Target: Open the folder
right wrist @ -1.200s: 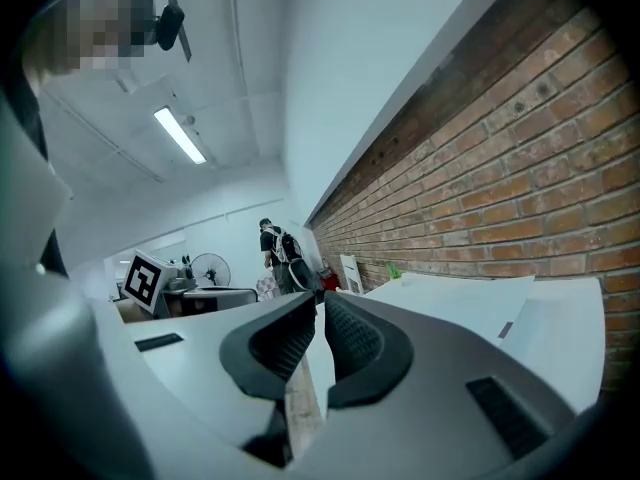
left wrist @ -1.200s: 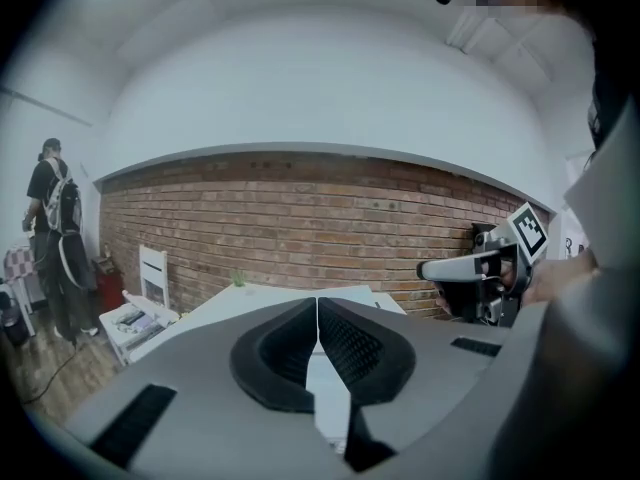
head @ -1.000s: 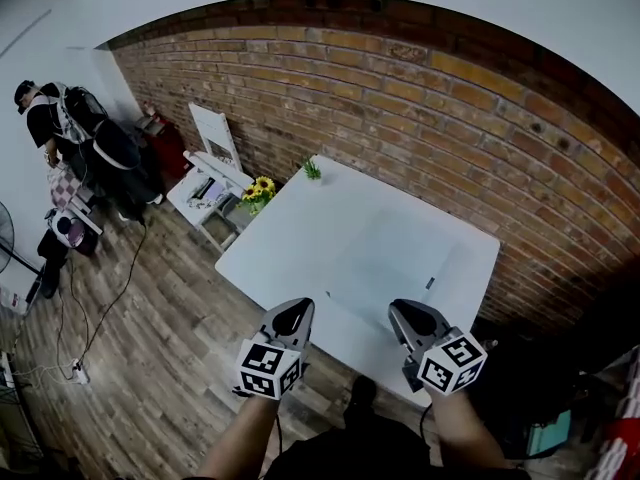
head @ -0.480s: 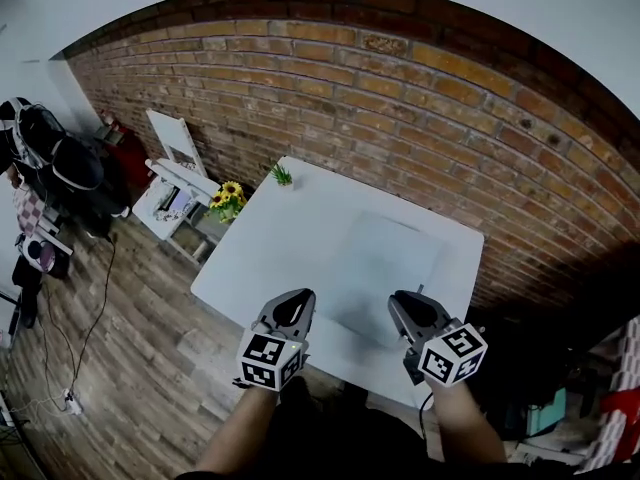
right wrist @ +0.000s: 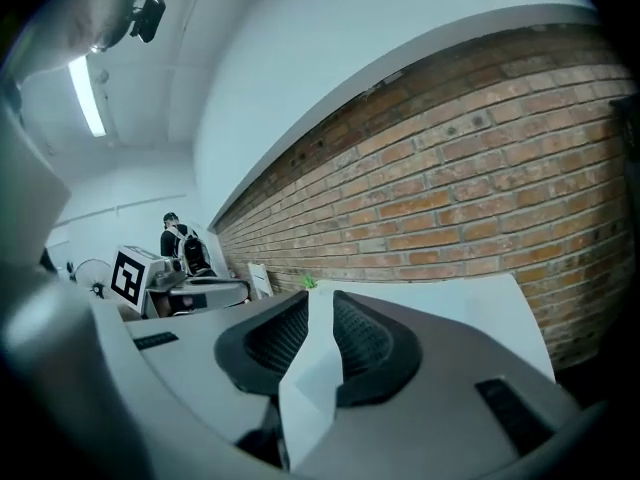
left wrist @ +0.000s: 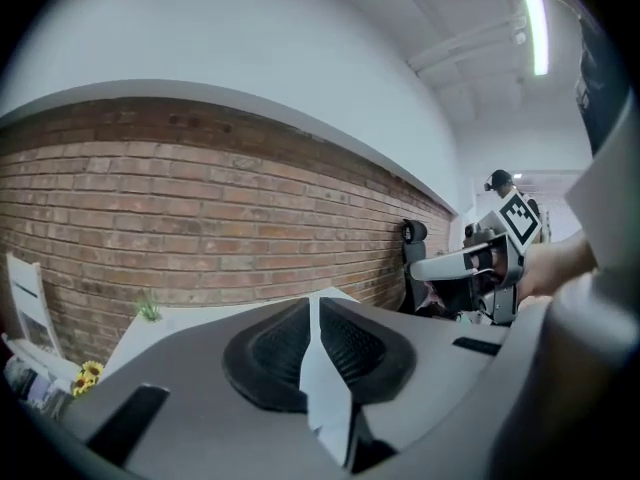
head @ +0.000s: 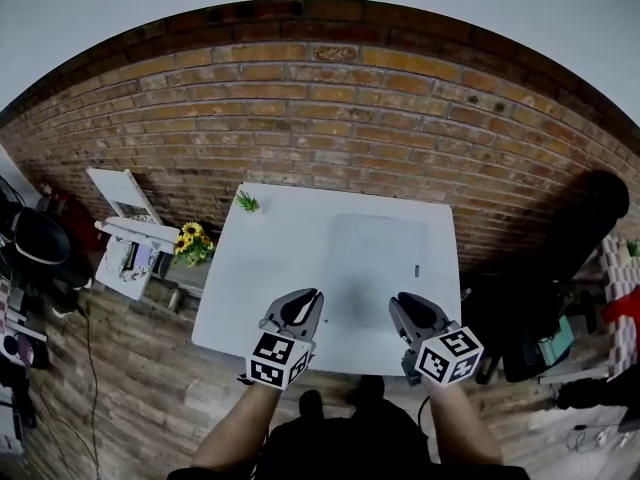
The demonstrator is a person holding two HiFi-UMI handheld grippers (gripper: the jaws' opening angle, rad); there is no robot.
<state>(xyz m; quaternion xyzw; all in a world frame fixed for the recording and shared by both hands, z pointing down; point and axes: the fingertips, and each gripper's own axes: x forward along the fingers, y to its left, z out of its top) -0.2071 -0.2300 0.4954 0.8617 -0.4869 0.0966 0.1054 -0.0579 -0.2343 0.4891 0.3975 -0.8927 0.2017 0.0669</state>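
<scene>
Folder (head: 378, 256) flat on table (head: 268, 273) — right gripper (head: 402, 304) jaws opening, empty.

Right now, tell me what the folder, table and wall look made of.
Folder: probably thin plastic, pale grey and matte. It lies flat with thin edges, though paper cannot be ruled out.
Table: smooth white top, likely laminate or painted board, going by its even, unmarked surface.
Wall: red-brown brick, rough, with pale mortar joints.

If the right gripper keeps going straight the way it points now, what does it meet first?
Probably the folder on the table. The right gripper, jaws opening and empty, points slightly down toward its near edge. Depth is unclear, so bare table could come first.
</scene>
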